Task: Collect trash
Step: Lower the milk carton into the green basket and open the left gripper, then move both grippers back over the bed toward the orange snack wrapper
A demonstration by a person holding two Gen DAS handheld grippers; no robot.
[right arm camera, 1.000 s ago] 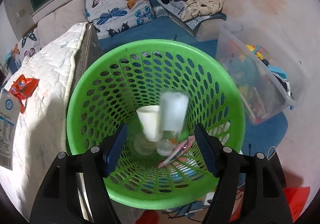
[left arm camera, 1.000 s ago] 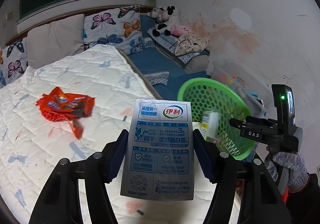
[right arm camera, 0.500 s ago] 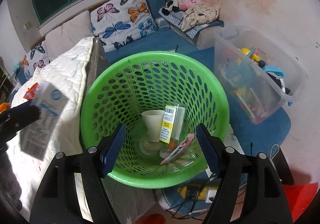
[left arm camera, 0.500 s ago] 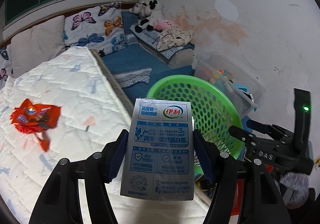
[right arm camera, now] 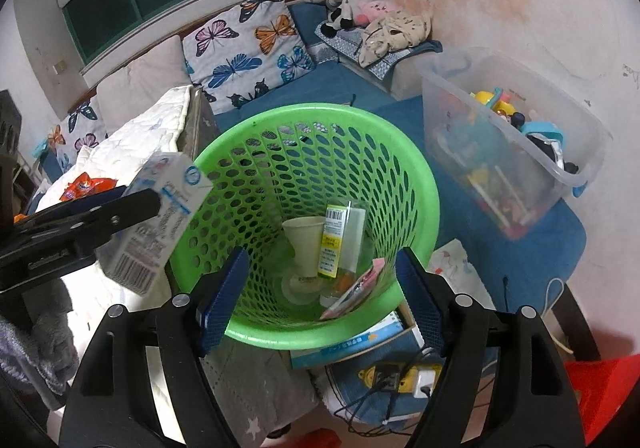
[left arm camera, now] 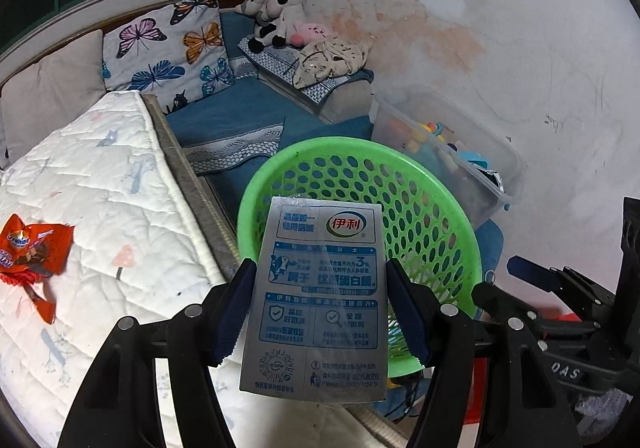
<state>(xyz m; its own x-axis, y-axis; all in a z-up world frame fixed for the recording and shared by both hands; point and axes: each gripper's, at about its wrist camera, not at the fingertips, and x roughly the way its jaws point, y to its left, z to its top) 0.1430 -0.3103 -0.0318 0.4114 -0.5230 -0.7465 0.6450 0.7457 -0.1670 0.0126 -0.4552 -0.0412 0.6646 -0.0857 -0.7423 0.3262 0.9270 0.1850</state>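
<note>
Left gripper (left arm camera: 318, 306): clamped on the carton (left arm camera: 320, 300), both pads pressed to its sides. In the left view the carton stands upright in front of the basket (left arm camera: 448, 224), which sits at 12 to 2 o'clock. Right gripper (right arm camera: 320, 288): jaws opening, nothing between them, over the basket's near rim. Inside the basket: a cup (right arm camera: 304, 244), a clear box (right arm camera: 344, 240) and a sachet (right arm camera: 356, 292). The wrapper (left arm camera: 30, 248) lies on the mattress (left arm camera: 120, 188) at 9 o'clock.
</note>
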